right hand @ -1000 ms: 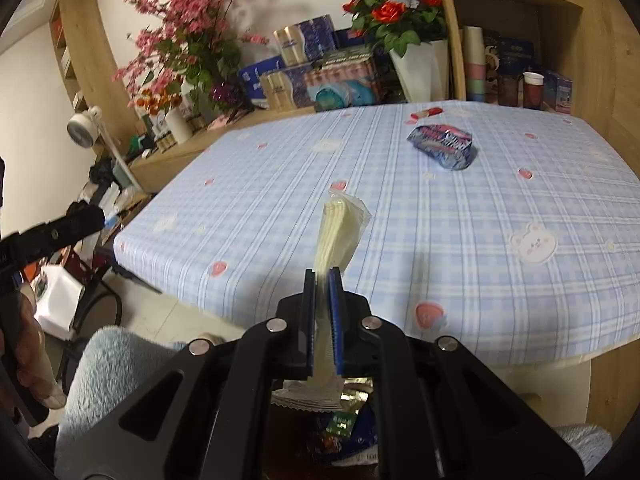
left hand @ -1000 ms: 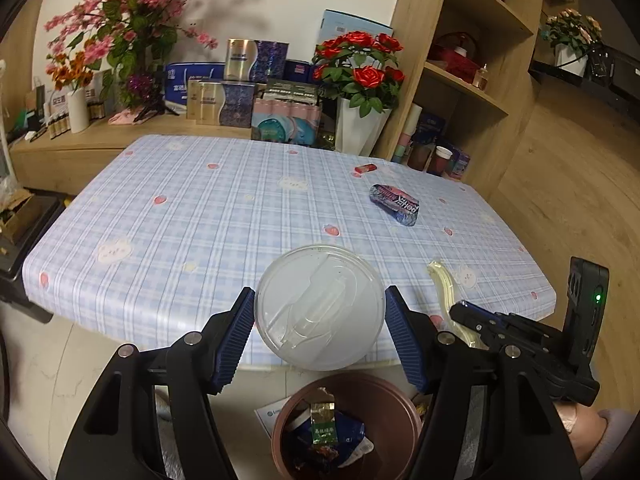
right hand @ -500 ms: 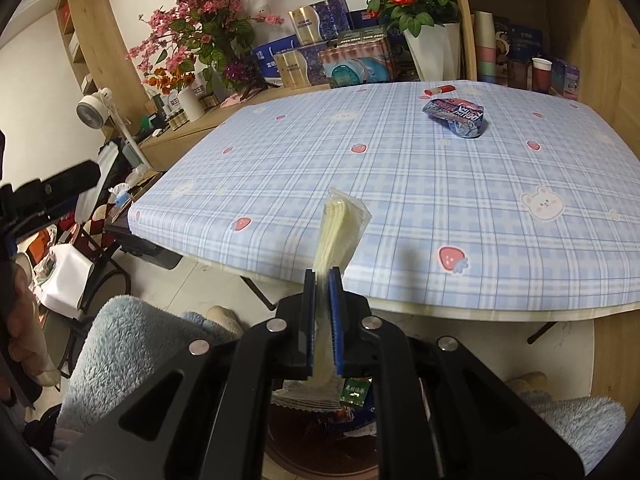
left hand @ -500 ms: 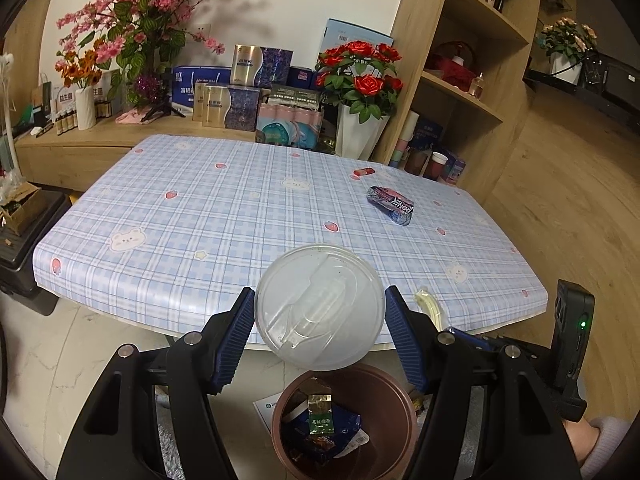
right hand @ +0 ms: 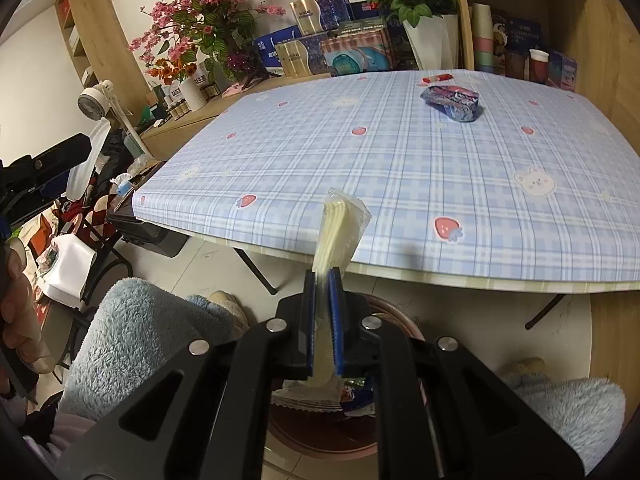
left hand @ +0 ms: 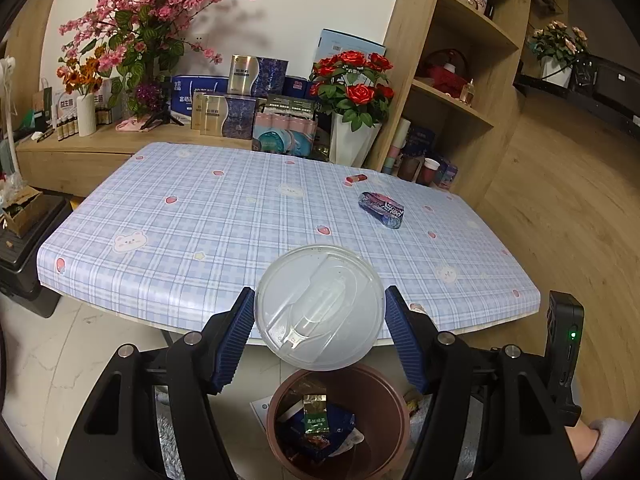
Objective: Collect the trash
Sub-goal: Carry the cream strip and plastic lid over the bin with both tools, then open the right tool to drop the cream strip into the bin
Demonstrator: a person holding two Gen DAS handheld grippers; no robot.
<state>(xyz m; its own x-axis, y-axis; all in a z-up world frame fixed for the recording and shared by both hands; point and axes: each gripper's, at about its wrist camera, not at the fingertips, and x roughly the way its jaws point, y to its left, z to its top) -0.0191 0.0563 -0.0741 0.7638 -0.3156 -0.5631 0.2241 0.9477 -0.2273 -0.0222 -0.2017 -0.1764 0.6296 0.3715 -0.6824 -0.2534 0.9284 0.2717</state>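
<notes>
- One clear plastic lid clamped between the left gripper pads, held above the brown trash bin.
- One pale yellow packet pinched in the right gripper, jaws tight together on it, over the same bin.
- Bin holds several wrappers.
- Table: one blue wrapper, one small red item, both far side.
</notes>
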